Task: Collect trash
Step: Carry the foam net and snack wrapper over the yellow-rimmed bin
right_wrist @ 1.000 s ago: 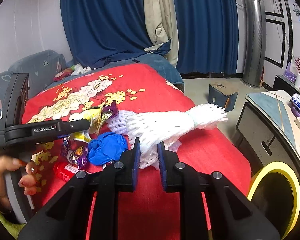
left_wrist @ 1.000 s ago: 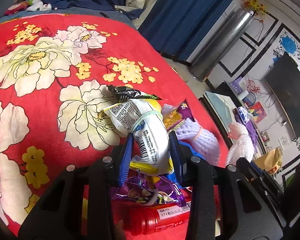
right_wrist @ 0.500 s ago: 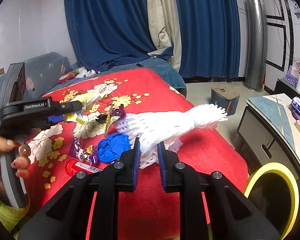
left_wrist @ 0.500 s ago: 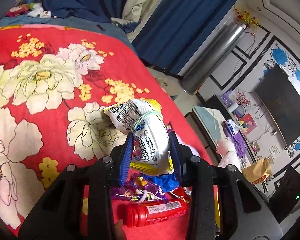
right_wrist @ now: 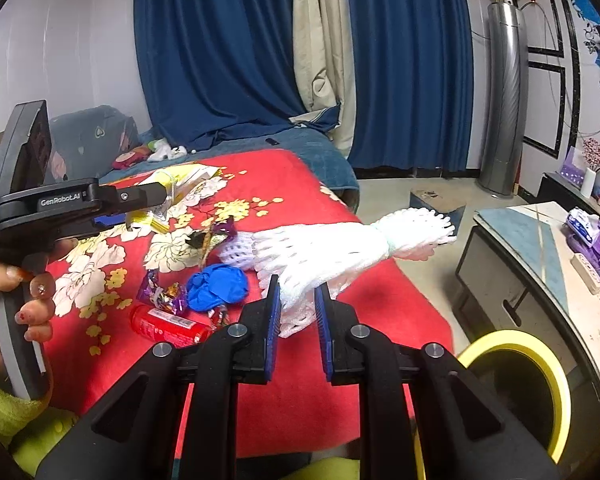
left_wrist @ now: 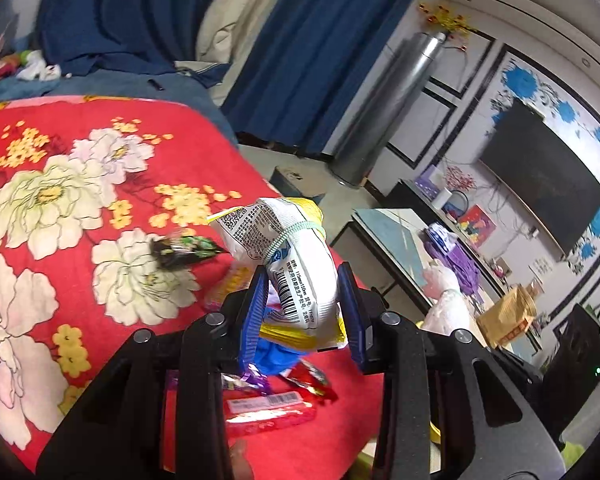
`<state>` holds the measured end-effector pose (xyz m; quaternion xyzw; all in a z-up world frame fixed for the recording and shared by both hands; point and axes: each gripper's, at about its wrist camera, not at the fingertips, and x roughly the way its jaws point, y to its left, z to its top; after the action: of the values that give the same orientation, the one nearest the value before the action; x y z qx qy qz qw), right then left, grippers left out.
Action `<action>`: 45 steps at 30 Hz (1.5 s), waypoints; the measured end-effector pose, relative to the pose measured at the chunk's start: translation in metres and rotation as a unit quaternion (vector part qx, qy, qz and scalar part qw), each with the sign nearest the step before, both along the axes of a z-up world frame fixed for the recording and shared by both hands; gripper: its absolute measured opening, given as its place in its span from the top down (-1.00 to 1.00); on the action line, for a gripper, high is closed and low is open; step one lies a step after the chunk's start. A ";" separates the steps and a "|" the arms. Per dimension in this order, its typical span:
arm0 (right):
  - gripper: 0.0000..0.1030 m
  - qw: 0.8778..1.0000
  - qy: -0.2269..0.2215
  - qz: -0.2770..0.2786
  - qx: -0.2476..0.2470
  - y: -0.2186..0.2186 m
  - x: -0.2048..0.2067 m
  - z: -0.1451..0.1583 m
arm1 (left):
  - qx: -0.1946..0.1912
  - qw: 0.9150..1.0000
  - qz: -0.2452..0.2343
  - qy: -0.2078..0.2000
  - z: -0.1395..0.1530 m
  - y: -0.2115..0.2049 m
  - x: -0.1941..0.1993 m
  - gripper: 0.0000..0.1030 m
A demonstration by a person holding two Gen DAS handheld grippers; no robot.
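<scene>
My left gripper (left_wrist: 303, 307): clamped on white snack bag (left_wrist: 296, 264); red bedspread (left_wrist: 60, 200) beneath
My right gripper (right_wrist: 297, 312): narrowly closed on white foam netting (right_wrist: 332, 248); blue glove (right_wrist: 217, 287) left of it

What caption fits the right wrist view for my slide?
Right gripper holding white foam netting above the red floral bedspread; wrappers remain on the bed.
</scene>
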<state>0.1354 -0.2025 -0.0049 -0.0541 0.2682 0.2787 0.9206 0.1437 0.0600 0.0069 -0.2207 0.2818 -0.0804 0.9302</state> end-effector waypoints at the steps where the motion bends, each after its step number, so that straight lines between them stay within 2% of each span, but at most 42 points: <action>1: 0.68 1.000 0.000 -0.002 0.000 -0.003 -0.001 0.000 | 0.002 1.000 -0.004 -0.001 0.000 -0.002 0.000 0.45; 16: 0.68 1.000 -0.003 -0.030 -0.002 -0.039 -0.016 0.001 | 0.036 0.996 -0.077 -0.018 -0.004 -0.058 -0.009 0.45; 36: 0.68 0.995 0.005 -0.101 0.015 -0.108 -0.017 -0.001 | 0.074 0.986 -0.149 -0.015 -0.019 -0.120 -0.009 0.45; 45: 0.68 0.992 0.025 -0.123 0.026 -0.132 -0.017 -0.007 | 0.094 0.978 -0.187 -0.009 -0.030 -0.152 -0.004 0.45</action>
<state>0.1187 -0.3343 -0.0120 0.0102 0.2882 0.1719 0.9420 0.1401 -0.0915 -0.0228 -0.0749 0.3162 -0.2276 0.9179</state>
